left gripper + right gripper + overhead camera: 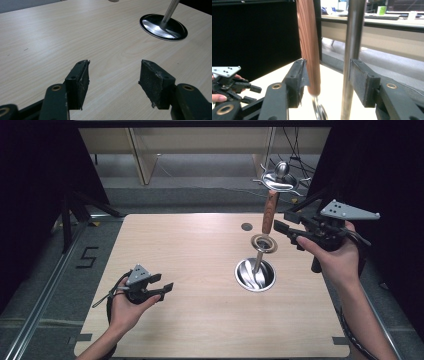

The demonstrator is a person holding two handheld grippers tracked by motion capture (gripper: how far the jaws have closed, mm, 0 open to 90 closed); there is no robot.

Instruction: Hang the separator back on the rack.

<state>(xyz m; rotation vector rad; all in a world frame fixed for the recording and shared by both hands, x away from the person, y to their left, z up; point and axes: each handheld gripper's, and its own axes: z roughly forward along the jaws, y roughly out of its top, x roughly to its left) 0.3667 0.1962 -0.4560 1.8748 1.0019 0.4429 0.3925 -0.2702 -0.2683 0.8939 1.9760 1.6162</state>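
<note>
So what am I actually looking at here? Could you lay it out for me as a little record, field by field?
Setting: a person at a light wooden table, a handheld gripper in each hand
Stand: a round metal base with an upright metal pole
Hanging item: a utensil with a wooden handle, hung near the stand's top
Left gripper: jaws open, held low over bare table, holding nothing
Right gripper: jaws open, raised beside the wooden handle, with handle and pole between its jaws
Contact: cannot tell whether a jaw touches the handle
</note>
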